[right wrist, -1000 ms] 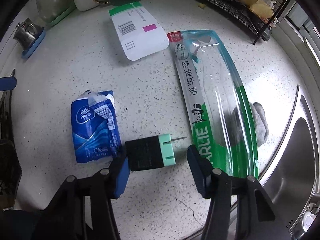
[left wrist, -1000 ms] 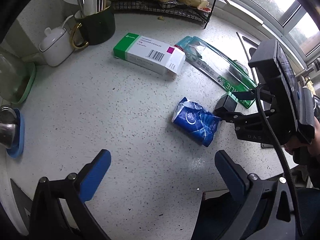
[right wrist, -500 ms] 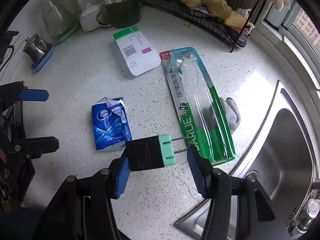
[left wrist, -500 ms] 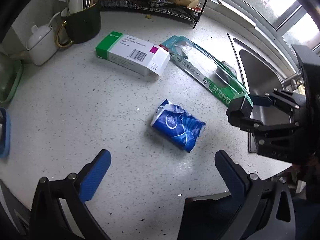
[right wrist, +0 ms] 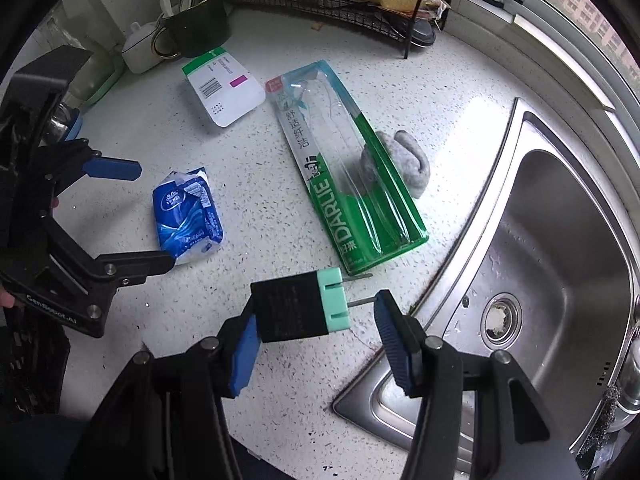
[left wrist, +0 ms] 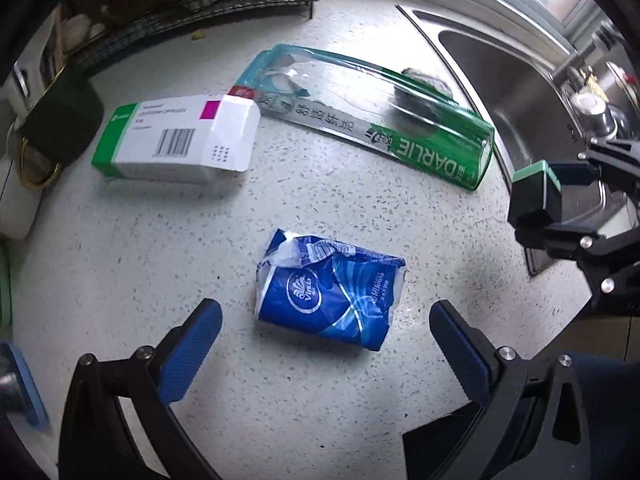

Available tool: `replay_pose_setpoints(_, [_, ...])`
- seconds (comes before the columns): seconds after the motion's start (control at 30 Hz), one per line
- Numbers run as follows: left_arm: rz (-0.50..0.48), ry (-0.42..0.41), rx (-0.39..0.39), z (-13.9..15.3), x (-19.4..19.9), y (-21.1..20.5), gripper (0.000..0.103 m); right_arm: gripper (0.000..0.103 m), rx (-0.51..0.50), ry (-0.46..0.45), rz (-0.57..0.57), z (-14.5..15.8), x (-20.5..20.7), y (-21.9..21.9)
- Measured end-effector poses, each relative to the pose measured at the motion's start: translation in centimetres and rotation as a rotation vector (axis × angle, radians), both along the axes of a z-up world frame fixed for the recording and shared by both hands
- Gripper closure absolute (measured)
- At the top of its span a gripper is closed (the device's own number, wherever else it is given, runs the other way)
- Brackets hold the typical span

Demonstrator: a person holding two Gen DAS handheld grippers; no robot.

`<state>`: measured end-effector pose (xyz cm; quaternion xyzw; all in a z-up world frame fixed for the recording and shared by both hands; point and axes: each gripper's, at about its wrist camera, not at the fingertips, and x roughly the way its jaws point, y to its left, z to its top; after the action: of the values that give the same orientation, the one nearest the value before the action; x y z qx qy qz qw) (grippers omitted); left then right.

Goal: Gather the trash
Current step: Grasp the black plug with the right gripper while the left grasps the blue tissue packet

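A crumpled blue tissue pack point(left wrist: 328, 292) lies on the speckled white counter. My left gripper point(left wrist: 322, 322) hangs open just above it, one blue pad on either side and neither touching. From the right wrist view the same pack point(right wrist: 186, 212) sits at the tips of the left gripper point(right wrist: 154, 216). My right gripper point(right wrist: 316, 328) is shut on a black plug with a mint-green face point(right wrist: 296, 308): its body rests on the left pad and its prongs on the right. The plug is held clear of the counter by the sink's edge.
A long green toothbrush package point(right wrist: 344, 168) and a white-and-green medicine box point(right wrist: 222, 88) lie further back, with a grey cloth point(right wrist: 408, 160) beside the package. The steel sink point(right wrist: 560, 240) is at the right. A wire rack point(right wrist: 340, 4), dark mug point(right wrist: 200, 28) and white teapot point(right wrist: 140, 48) line the back.
My left gripper has come down and over, so the tissue pack now lies between its open fingers. The right gripper has risen with the plug, away from the pack and toward the sink's edge.
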<state>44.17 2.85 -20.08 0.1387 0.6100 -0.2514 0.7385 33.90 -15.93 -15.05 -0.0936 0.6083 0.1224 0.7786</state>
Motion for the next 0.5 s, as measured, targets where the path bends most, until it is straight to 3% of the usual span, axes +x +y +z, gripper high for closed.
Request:
replay_pose_setpoints(0.13, [-0.097, -0.013, 0.061, -1.6, 0.7, -0.9, 0.000, 0.051, 0.009, 0.016, -0.027, 0.0, -0.5, -0.5])
replay_pose_setpoints(0.37, [-0.115, 0.017, 0.040, -3.1, 2.0, -1.5, 0.003, 0.051, 0.015, 0.032, -0.062, -0.4, -0.7, -1.3])
replay_pose_setpoints(0.4, [-0.113, 0.013, 0.044, -3.0, 2.2, -1.7, 0.005, 0.051, 0.017, 0.031, -0.067, -0.3, -0.8, -1.3])
replay_pose_setpoints(0.5, [-0.112, -0.005, 0.052, -2.7, 2.6, -2.4, 0.024, 0.051, 0.019, 0.032, -0.083, -0.2, -0.6, -1.6])
